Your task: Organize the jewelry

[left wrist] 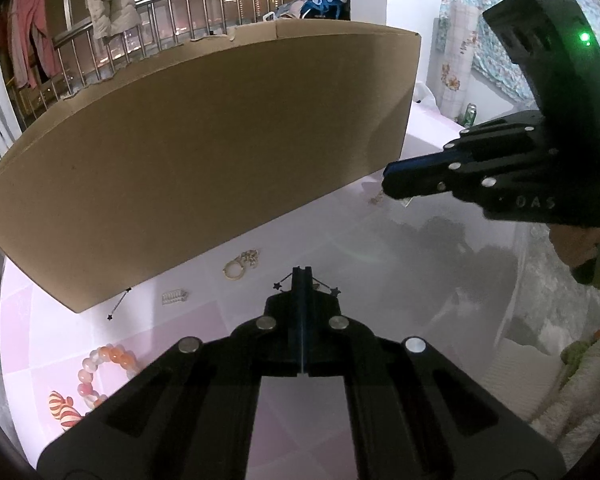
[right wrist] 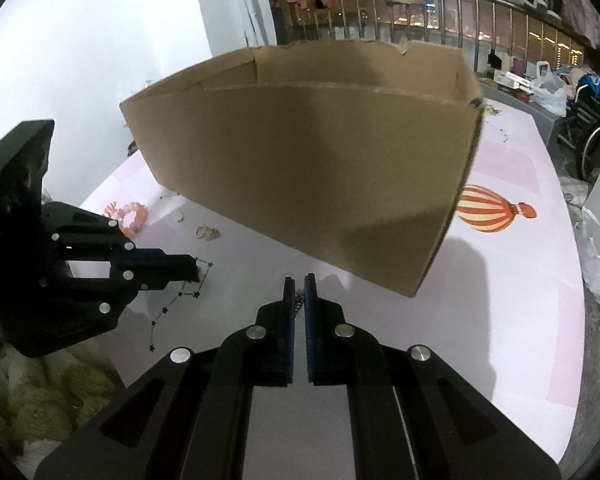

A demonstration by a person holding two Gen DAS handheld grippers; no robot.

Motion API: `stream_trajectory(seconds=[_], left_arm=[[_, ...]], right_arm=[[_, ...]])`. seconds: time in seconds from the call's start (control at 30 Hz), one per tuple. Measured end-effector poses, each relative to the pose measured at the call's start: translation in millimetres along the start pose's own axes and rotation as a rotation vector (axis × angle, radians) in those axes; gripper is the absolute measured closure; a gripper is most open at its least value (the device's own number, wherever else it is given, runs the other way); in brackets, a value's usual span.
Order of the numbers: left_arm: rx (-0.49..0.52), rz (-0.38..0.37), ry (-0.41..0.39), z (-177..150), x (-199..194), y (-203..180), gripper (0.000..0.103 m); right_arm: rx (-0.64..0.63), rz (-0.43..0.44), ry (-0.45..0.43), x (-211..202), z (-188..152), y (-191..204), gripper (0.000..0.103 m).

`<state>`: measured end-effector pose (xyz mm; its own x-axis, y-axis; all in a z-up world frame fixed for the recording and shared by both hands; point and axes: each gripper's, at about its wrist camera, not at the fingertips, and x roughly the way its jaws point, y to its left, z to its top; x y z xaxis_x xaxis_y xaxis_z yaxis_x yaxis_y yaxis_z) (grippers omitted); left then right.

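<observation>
— Necklace (left wrist: 324,286) with the black stars: where is it against the cardboard box (left wrist: 204,152)?
— On the pink desk (left wrist: 204,316) just in front of the box, its chain clenched in the left hand-held gripper (left wrist: 302,270).
— And the right hand-held gripper (right wrist: 299,280)?
— Nearly closed, pinching a small glittery piece (right wrist: 299,302) near the box's front corner

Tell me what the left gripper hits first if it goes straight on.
The star chain, already at the tips of the shut left gripper and seemingly pinched. Just beyond, it would likely press into the table; the box looks farther off, though depth is unclear.
</observation>
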<state>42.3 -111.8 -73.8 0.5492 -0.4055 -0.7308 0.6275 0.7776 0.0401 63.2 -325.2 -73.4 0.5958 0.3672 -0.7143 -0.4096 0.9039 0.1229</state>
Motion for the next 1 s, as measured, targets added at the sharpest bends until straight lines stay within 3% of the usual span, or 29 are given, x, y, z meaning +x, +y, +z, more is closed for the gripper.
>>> stream_trajectory(seconds=[0.3, 0.33, 0.4, 0.47, 0.77, 1.0], left_arm=[[-0.019, -0.003, -0.021, 0, -8, 0, 0.102], [-0.025, -0.007, -0.027, 1, -10, 1, 0.100], [-0.027, -0.004, -0.034, 2, -12, 0, 0.087], [-0.028, 0.002, -0.032, 3, -12, 0, 0.083], [-0.129, -0.004, 0.045, 6, -2, 1, 0.083], [-0.192, 0.080, 0.101, 9, 8, -4, 0.083]], right_arm=[[0.011, -0.005, -0.035, -13, 5, 3, 0.098], [0.016, -0.002, -0.036, -14, 5, 3, 0.098], [0.023, -0.001, -0.038, -15, 5, 4, 0.098], [0.029, -0.001, -0.039, -15, 4, 4, 0.098], [0.056, -0.002, -0.037, -13, -1, 2, 0.098], [0.069, 0.006, -0.041, -11, -3, 1, 0.098]])
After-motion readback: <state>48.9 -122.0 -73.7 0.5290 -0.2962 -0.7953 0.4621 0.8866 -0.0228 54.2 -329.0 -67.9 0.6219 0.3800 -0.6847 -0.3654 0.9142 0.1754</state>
